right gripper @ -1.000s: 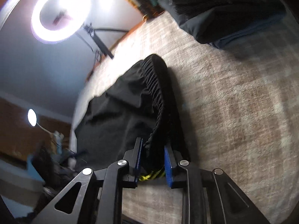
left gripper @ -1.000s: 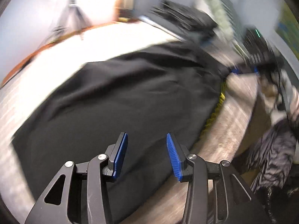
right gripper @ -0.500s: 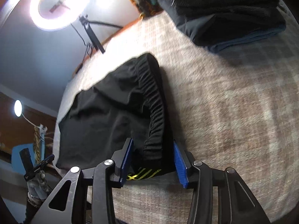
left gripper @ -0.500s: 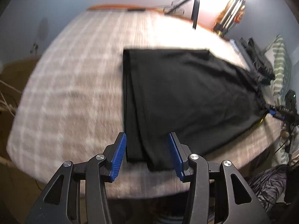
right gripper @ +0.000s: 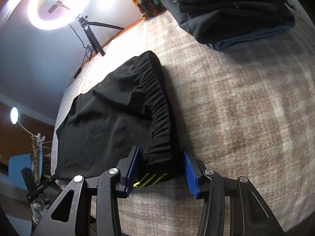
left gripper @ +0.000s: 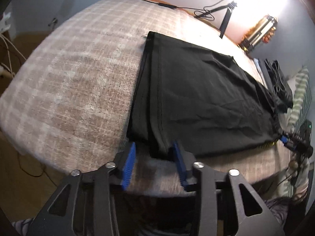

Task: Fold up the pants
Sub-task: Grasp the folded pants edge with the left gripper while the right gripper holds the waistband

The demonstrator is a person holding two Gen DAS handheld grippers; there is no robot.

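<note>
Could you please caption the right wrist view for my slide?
Open right gripper straddles the waistband of black pants on a plaid blanket.

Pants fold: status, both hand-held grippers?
Left hand-held gripper closing at hem corner, not clamped. Right hand-held gripper open, straddling waistband. Pants flat on bed. Nothing obstructing.

Bare checked blanket (left gripper: 74,82) left of black pants (left gripper: 196,102): free passage. Beyond the waistband (right gripper: 159,106), open blanket up to the folded clothes stack (right gripper: 232,13). Ring-light stand (right gripper: 92,37) blocks the far edge.
</note>
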